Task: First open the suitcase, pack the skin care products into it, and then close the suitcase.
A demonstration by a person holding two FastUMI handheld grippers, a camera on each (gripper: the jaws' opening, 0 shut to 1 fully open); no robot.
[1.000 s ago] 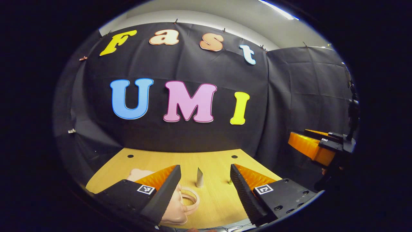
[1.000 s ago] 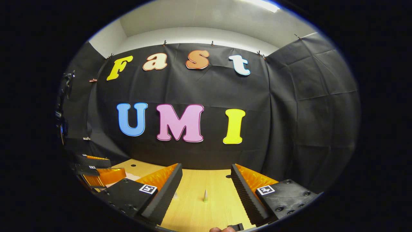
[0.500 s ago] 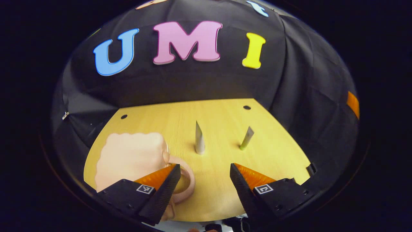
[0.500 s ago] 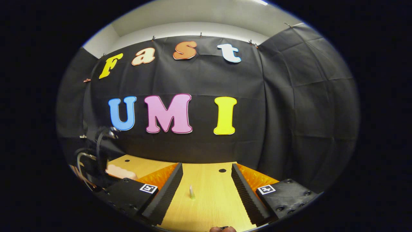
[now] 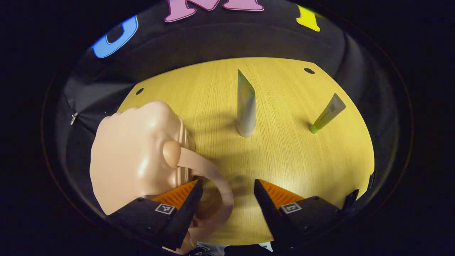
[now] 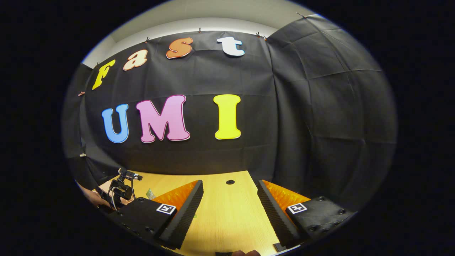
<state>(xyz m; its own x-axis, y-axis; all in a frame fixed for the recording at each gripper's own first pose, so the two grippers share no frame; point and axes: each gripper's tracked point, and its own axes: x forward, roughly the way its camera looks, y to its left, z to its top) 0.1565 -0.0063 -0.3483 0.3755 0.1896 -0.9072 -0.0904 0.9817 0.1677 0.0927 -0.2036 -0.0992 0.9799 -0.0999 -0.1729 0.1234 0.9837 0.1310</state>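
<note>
A small pale-pink suitcase [image 5: 135, 156] lies closed on the wooden table [image 5: 284, 160], its curved handle [image 5: 217, 177] arching toward me. My left gripper [image 5: 227, 208] hovers open just above that handle, which runs close by the left finger. A silvery tube [image 5: 246, 106] stands upright mid-table, and a green-capped tube [image 5: 326, 114] stands leaning farther right. My right gripper [image 6: 230, 209] is open over bare table with nothing between its fingers. In the right gripper view, the left gripper's body [image 6: 121, 188] and the hand holding it sit at the far left.
Black cloth walls close in the table at the back and on both sides. Small dark holes [image 5: 309, 70] mark the tabletop near its far edge. The table's right edge [image 5: 369, 167] lies beyond the green-capped tube.
My left gripper has tipped downward and come closer to the suitcase, so its handle now lies by the left finger. The right gripper has swung right, and the green-capped tube has left its view.
</note>
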